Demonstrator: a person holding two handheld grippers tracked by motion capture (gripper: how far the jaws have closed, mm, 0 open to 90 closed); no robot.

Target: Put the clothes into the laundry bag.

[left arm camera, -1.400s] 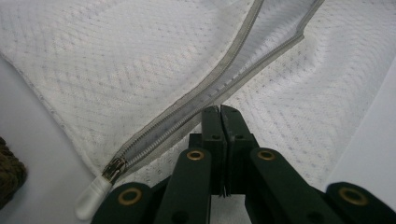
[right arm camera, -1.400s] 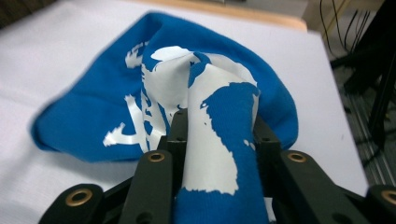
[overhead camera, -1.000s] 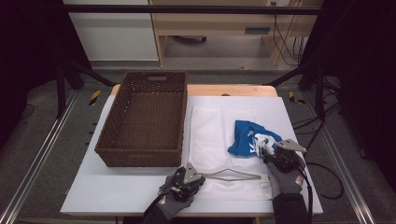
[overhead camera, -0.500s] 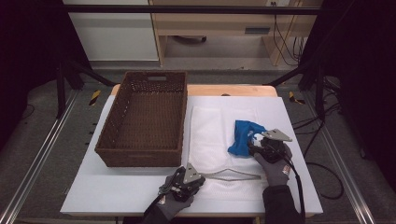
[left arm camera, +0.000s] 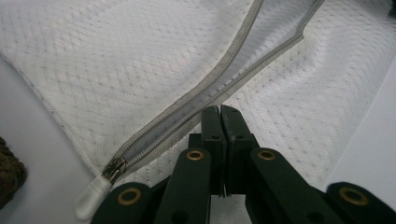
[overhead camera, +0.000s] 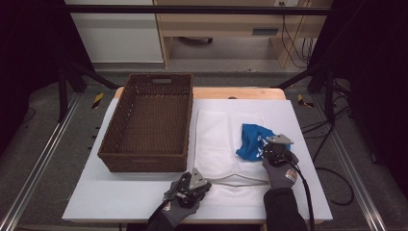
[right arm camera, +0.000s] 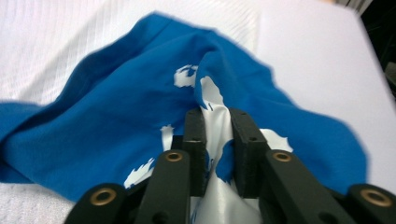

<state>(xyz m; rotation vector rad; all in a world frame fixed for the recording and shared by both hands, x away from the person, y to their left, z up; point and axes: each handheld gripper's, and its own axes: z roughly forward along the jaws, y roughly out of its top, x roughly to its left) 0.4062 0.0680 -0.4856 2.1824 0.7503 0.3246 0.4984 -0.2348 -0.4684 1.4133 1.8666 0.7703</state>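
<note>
Your right gripper [right arm camera: 218, 126] has just been closing its fingers on a fold of the blue cloth [overhead camera: 252, 139], right of centre in the high view, lying on the white mesh bag [overhead camera: 219, 139]. Your left gripper [left arm camera: 219, 116], lower centre, pinches the bag's edge beside the zipper [left arm camera: 196, 105], fingers tight together.

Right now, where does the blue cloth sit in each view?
High view: the blue cloth lies right of centre on the white mesh bag, at the right claw.
Right gripper view: the blue cloth spreads across the middle, a fold pinched in the right claw.
Left gripper view: not in it; the mesh bag's zipper runs there.
Shared landmark: the white mesh bag.
</note>
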